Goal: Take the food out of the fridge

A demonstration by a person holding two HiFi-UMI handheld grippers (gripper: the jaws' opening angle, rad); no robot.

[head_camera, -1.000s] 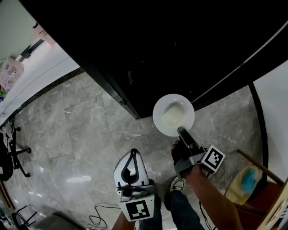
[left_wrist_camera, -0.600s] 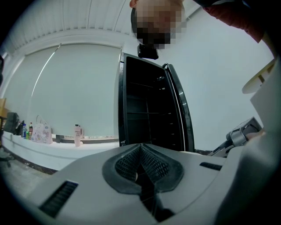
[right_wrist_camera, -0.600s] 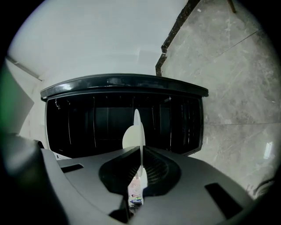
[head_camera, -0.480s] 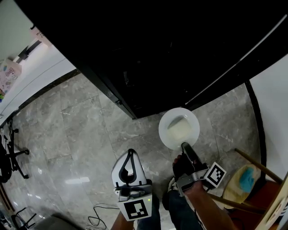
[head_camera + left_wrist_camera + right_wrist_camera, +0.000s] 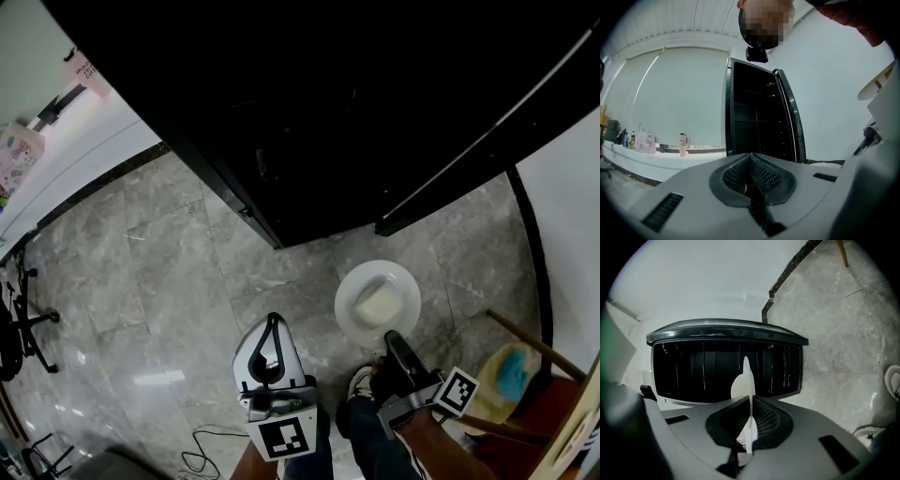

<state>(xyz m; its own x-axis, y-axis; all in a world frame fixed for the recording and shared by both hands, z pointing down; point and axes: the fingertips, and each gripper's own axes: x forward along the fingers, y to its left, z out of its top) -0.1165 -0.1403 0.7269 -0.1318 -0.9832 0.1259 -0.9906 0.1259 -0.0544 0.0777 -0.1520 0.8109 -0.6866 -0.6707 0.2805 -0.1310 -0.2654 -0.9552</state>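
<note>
Food (image 5: 375,306): pale block on round wht plate (image 5: 405,281).

- the left hand-held gripper (image 5: 273,323) is held low in front of the body, pointing forward, its jaws pressed together with nothing between them.
- the right hand-held gripper (image 5: 394,339) extends from the right forearm (image 5: 433,442), its jaws clamped on the rim of a plate (image 5: 349,286).

The left tongs (image 5: 273,321) have a pale grey shell and black ribbed pads (image 5: 761,176); the right tongs (image 5: 393,339) are darker. Each carries a cube (image 5: 284,438) with black-and-white square markers. The person wears dark trousers (image 5: 375,452) and a white shoe (image 5: 362,382).
</note>
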